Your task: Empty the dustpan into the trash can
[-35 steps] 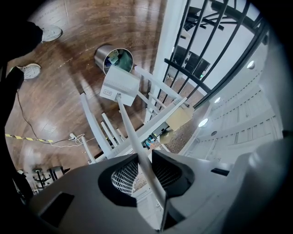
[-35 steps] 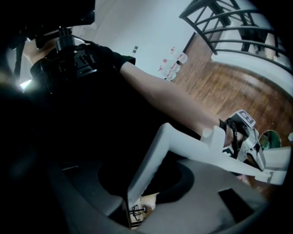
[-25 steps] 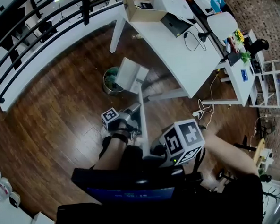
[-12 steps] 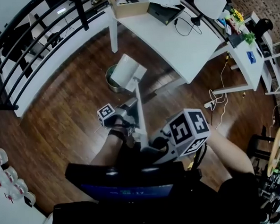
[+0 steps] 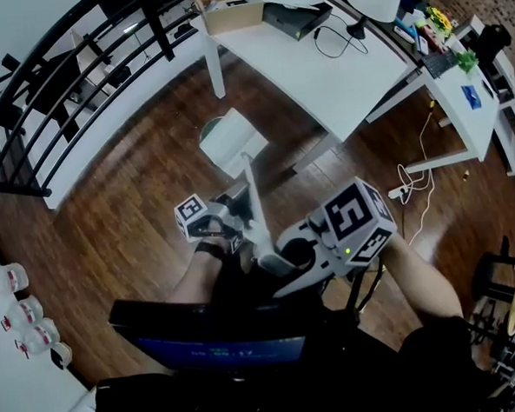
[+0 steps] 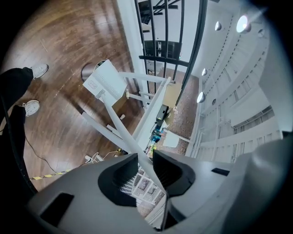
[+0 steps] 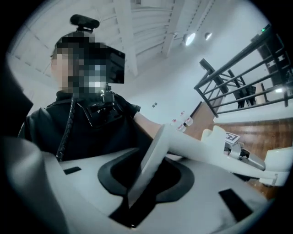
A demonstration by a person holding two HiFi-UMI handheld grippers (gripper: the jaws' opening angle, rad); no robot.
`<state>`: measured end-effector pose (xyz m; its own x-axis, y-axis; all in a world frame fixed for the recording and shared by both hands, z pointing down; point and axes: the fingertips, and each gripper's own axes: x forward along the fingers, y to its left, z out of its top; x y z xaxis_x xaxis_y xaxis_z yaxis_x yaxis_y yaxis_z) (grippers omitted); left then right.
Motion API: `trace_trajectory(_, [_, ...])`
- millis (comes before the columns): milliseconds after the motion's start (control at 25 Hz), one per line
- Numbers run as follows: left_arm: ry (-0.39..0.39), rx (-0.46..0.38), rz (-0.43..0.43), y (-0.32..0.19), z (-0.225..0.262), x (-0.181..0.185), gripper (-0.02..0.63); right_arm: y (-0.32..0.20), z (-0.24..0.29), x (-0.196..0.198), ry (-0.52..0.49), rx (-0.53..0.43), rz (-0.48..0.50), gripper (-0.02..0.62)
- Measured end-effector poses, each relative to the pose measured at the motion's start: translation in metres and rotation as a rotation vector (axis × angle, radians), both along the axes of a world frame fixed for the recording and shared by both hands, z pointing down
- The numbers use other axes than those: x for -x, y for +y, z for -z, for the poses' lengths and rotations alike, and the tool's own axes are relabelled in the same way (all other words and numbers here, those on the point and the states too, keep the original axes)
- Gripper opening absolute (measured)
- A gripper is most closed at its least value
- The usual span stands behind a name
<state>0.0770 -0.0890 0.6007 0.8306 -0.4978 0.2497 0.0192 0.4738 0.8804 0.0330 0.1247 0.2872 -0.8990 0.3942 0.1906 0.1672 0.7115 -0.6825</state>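
Head view: dustpan beyond left tongs, right tongs

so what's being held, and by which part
The dustpan, by its long handle: the left gripper grips it lower down, the right gripper at its top end.

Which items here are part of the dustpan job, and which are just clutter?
Job: dustpan; left gripper and right gripper, both clamped on its handle; trash can.
Clutter: white table, cardboard box, power strip, bottles.
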Motion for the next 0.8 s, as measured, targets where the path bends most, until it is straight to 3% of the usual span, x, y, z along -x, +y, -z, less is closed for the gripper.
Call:
trace_trajectory(320, [-0.039, -0.048, 0.051, 0.027, 0.006, 0.007, 0.098, 0.029, 0.006, -0.01, -0.141, 0.001, -0.063, 0.107])
trace_trajectory(800, [-0.112, -0.117, 0.05, 0.038, 0.015, 0.038, 0.097, 0.041, 0.015, -0.01, -0.29, 0.034, -0.103, 0.107])
